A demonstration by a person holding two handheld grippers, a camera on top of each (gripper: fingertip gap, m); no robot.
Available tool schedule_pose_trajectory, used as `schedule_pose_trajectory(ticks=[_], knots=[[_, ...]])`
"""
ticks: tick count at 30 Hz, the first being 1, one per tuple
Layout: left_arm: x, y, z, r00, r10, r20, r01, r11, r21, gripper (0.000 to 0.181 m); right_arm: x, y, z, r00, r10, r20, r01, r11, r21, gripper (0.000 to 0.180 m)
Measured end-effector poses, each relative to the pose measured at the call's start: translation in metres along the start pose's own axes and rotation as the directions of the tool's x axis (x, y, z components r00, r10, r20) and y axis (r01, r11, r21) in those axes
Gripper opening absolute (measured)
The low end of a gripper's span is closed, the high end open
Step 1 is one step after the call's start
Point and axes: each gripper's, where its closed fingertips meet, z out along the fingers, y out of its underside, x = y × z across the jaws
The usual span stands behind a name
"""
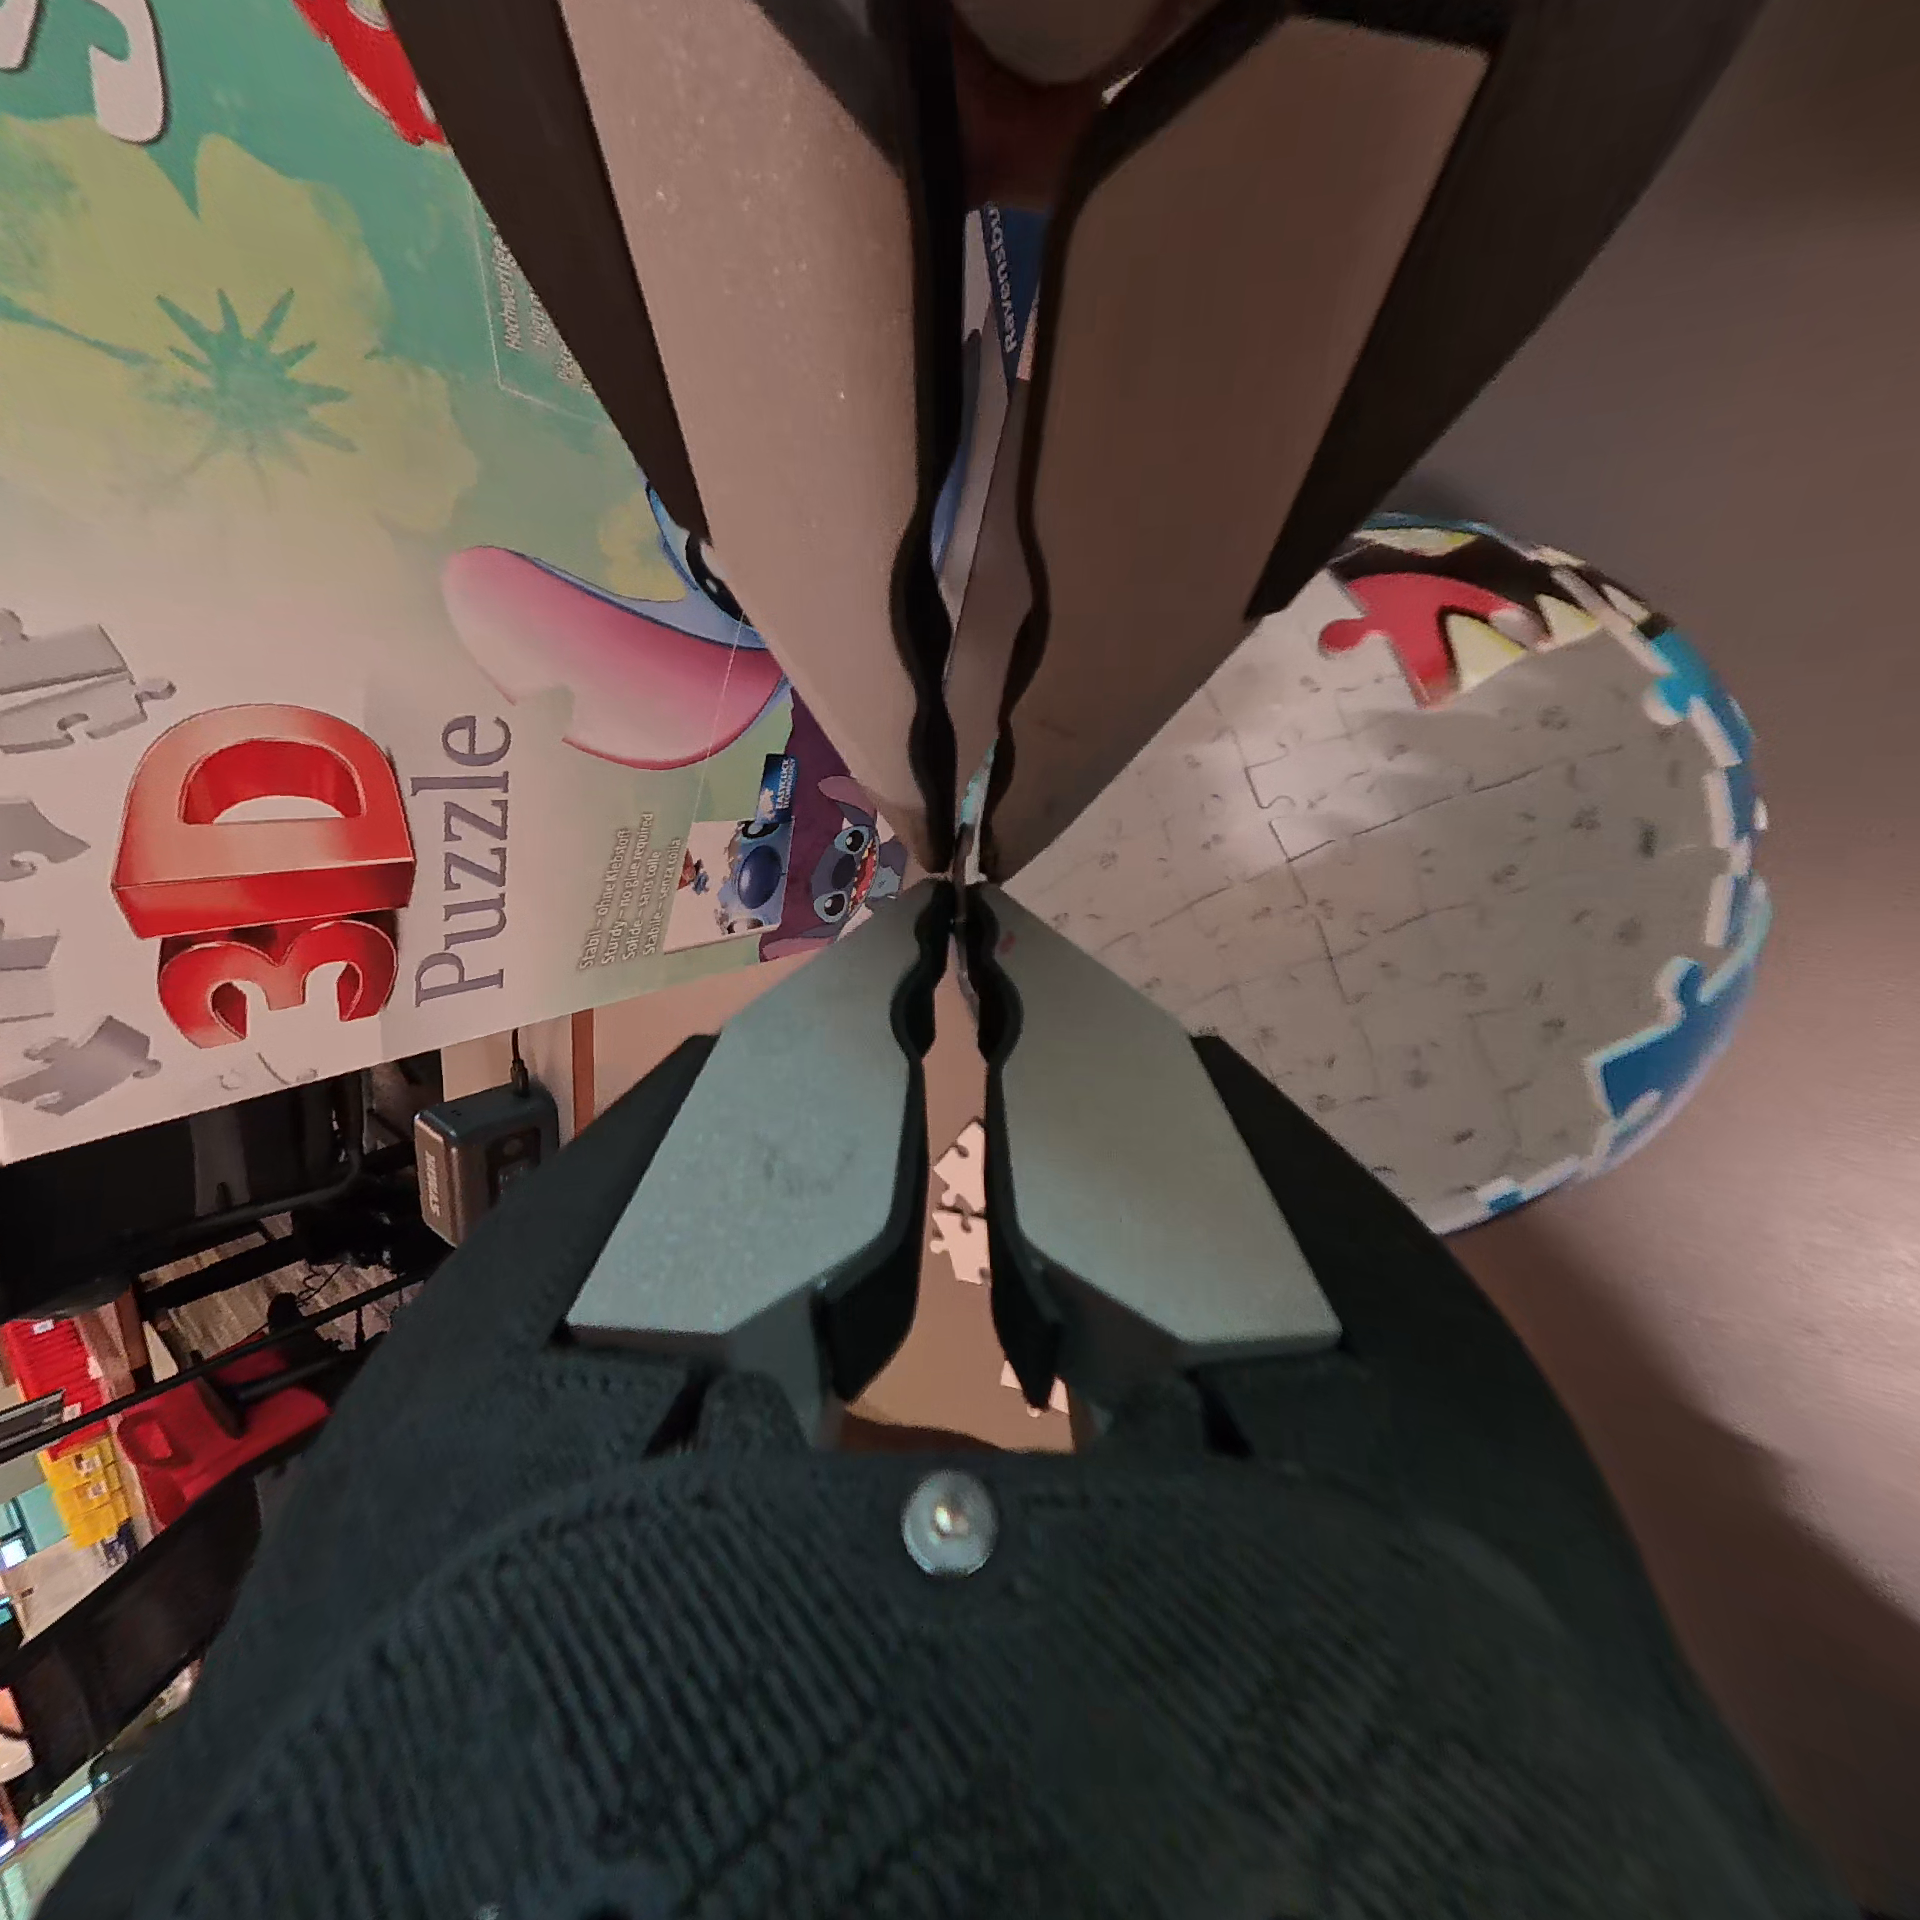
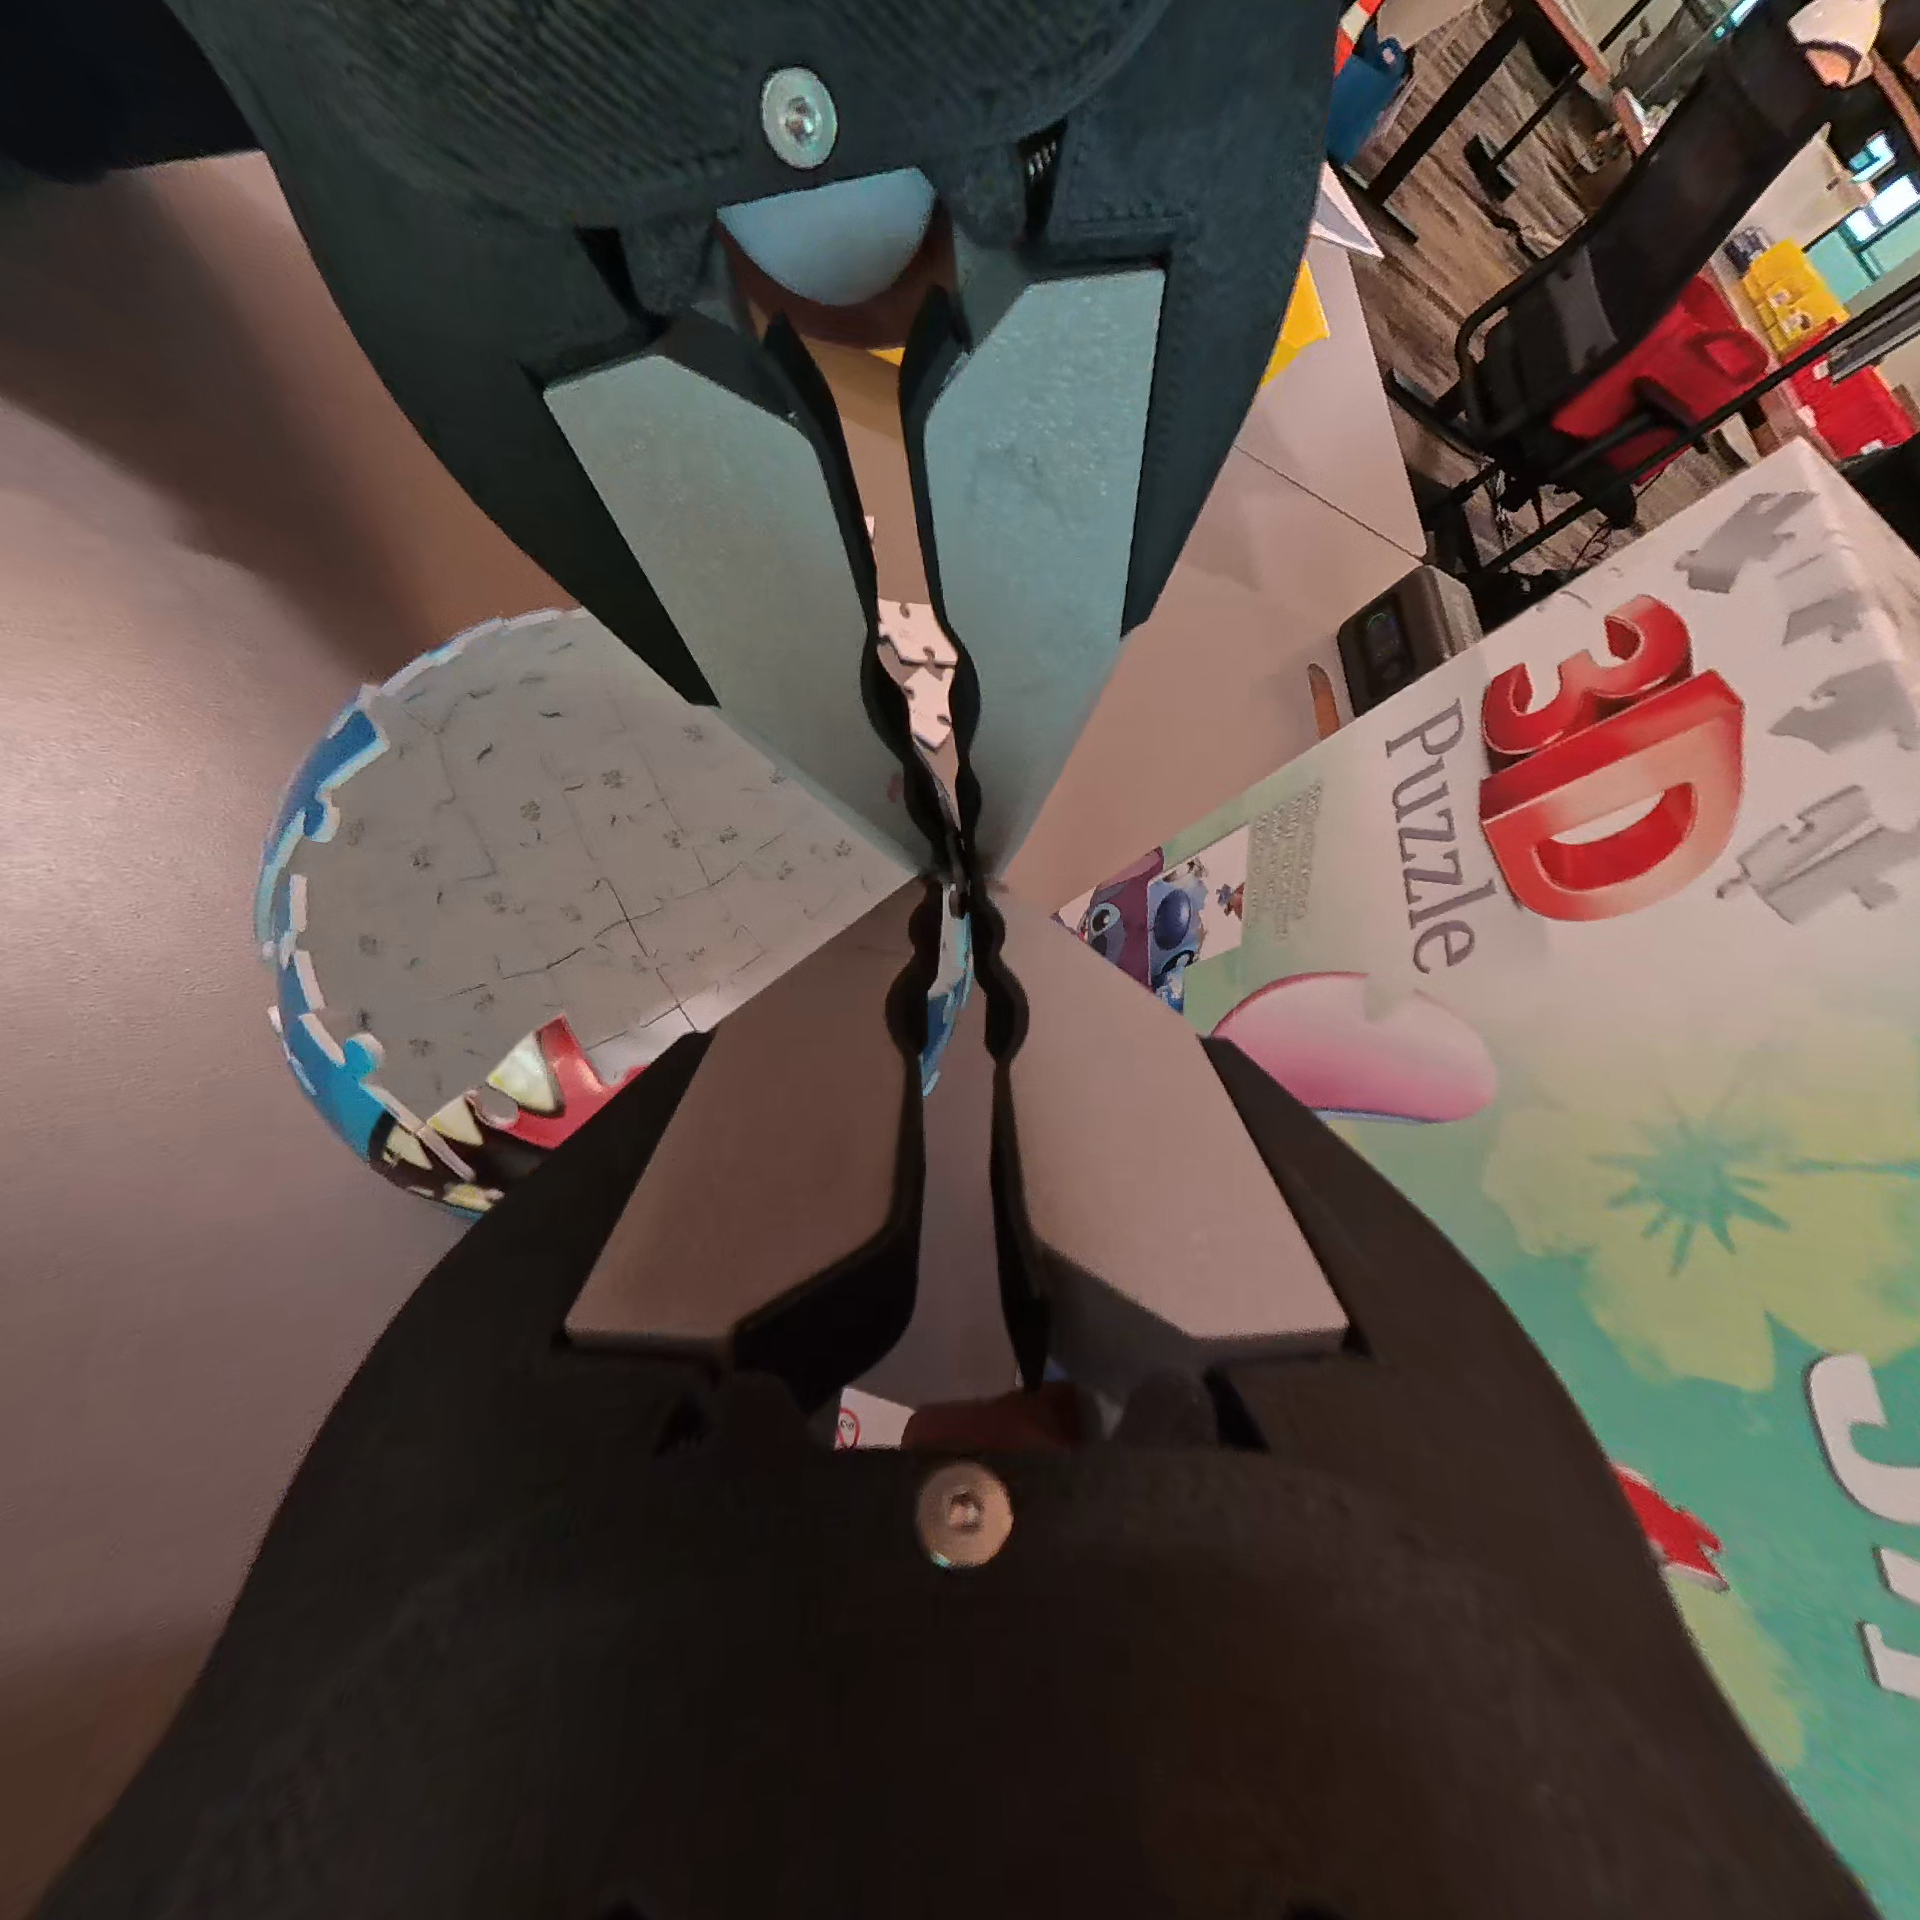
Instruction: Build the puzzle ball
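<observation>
the half-built hollow puzzle ball (image 1: pixel 1455 914) of thin grey-backed plastic pieces lies on the brown table (image 1: pixel 1714 312), light and easily crushed, best held by its rim, while left tool (image 1: pixel 961 925) and right tool (image 2: pixel 961 925) meet tip-to-tip, apparently pinching one small piece.

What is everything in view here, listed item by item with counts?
puzzle ball: one, half-built, blue outside, grey-white inside, on the table
puzzle box: one, teal, green and white, lying flat
loose pieces: at least two, white side up, on the table
held piece: one, blue and white, between the right jaws
dark device: one, beyond the box
table: one, grey-brown
left gripper: one, dark, jaws closed, tip to tip with the right
right gripper: one, dark
</observation>
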Motion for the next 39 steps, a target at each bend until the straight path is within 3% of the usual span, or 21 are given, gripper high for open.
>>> schedule_pose_trajectory(ticks=[39], knots=[[-0.0070, -0.0021, -0.0019, 0.999, -0.010, 0.035, 0.009, 1.000, 0.028, 0.001, 0.0073, -0.0007, -0.0064, 0.998, -0.026, -0.050, 0.028, 0.998, 0.059, 0.000]])
